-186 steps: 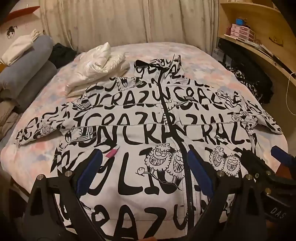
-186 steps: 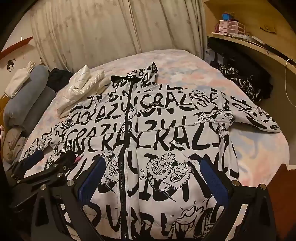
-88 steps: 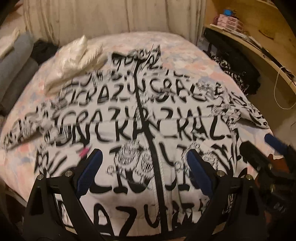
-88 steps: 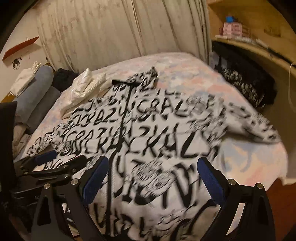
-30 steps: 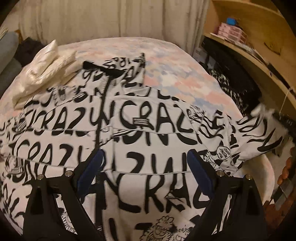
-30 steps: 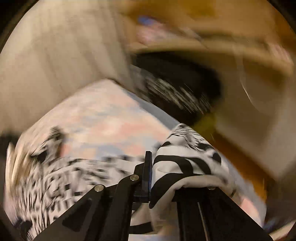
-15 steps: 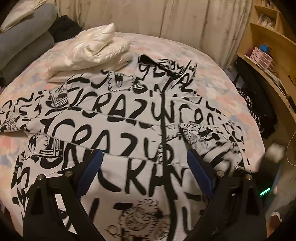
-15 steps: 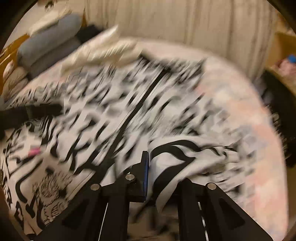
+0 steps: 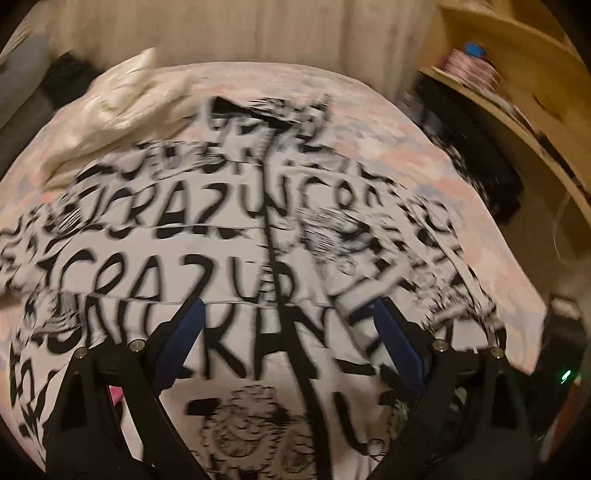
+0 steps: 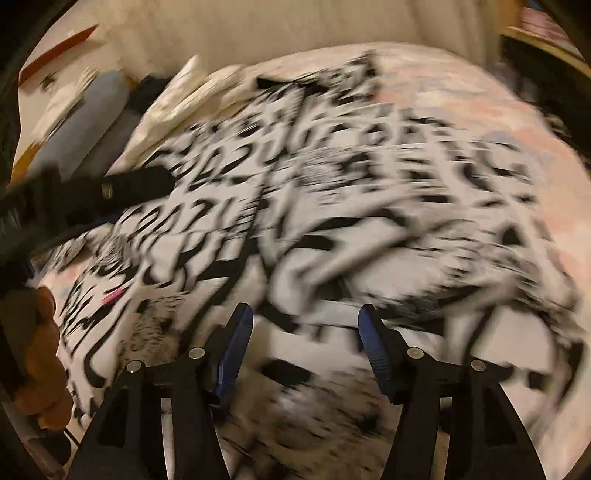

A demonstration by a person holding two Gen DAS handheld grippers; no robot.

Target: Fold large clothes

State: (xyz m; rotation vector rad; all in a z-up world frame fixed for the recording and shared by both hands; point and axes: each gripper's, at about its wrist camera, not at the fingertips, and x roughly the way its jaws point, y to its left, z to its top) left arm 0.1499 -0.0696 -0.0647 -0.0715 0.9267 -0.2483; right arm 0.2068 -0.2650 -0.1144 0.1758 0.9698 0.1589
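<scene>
1. Jaws first: the right gripper (image 10: 304, 349) is opening up right now, blue pads (image 10: 373, 352) apart with nothing pinched between them, just hanging over the fabric.
2. Left gripper (image 9: 291, 341) has its jaws spread wide, blue pads (image 9: 180, 341) well apart, nothing held. It's poised over the middle of the jacket, roughly either side of the black zipper (image 9: 275, 258).
3. Task item is the big white jacket (image 9: 147, 280) covered in black "CRAZY" lettering and cartoon faces. It's lying front-up, spread across the bed (image 9: 406, 122), collar end toward the curtain (image 9: 258, 33).
4. Right sleeve (image 10: 388, 236) is folded in across the chest, lying on top of the front panel near the zipper. Pretty motion-blurred in both views, so I can't make out exactly where the cuff ends.
5. Left sleeve runs off toward the left edge of the left wrist view, too smeared to say more.
6. Small pink tag (image 10: 112, 296) shows on the lower left of the jacket.
7. Right wrist view also catches the left gripper's black body at the left edge, plus the person's hand (image 10: 40, 354) gripping it.
8. Further out: a folded white garment (image 9: 107, 114) near the jacket's left shoulder, grey pillows (image 10: 85, 122) stacked on the left, and wooden shelves (image 9: 517, 74) on the right.
</scene>
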